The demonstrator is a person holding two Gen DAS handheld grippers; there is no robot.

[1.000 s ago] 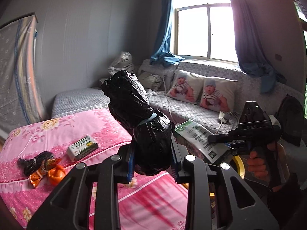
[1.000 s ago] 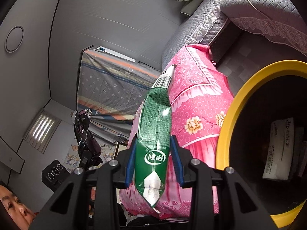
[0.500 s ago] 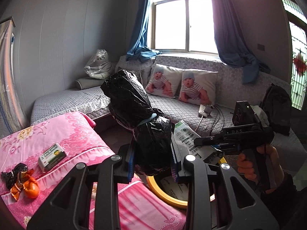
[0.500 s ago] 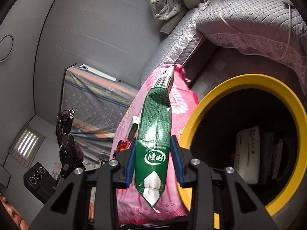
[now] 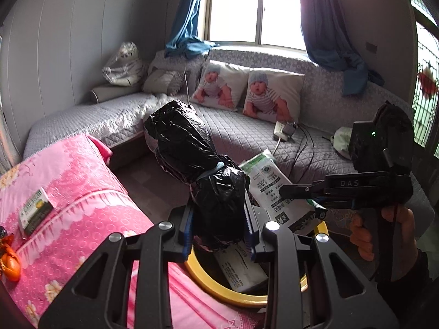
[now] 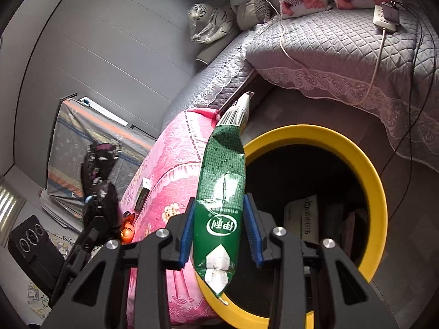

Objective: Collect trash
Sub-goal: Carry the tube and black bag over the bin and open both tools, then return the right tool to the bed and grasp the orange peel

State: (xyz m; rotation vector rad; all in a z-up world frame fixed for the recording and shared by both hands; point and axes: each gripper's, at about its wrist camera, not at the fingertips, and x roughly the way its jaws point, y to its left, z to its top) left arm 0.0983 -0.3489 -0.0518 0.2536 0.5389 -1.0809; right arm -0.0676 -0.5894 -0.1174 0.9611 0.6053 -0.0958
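My left gripper (image 5: 218,230) is shut on a tied black trash bag (image 5: 197,164), which stands upright just above the near rim of the yellow bin (image 5: 219,288). A white packet (image 5: 241,268) lies inside the bin. My right gripper (image 6: 219,230) is shut on a flattened green milk pouch (image 6: 222,189), held at the left rim of the yellow bin (image 6: 370,181). In the left wrist view the same pouch (image 5: 271,189) hangs over the bin, with a person's hand (image 5: 384,233) on the right gripper's handle. A small green box (image 5: 35,213) and an orange wrapper (image 5: 9,260) lie on the pink bedcover (image 5: 82,197).
A grey quilted sofa (image 5: 247,137) wraps around behind the bin, with two printed pillows and a power strip (image 5: 285,131) trailing cables. The pink bed (image 6: 170,181) borders the bin on the left. A black speaker (image 6: 30,244) sits on the floor.
Both grippers have swung away from the pink bed and down toward the yellow bin, which now fills more of each view. Both grips are unchanged.
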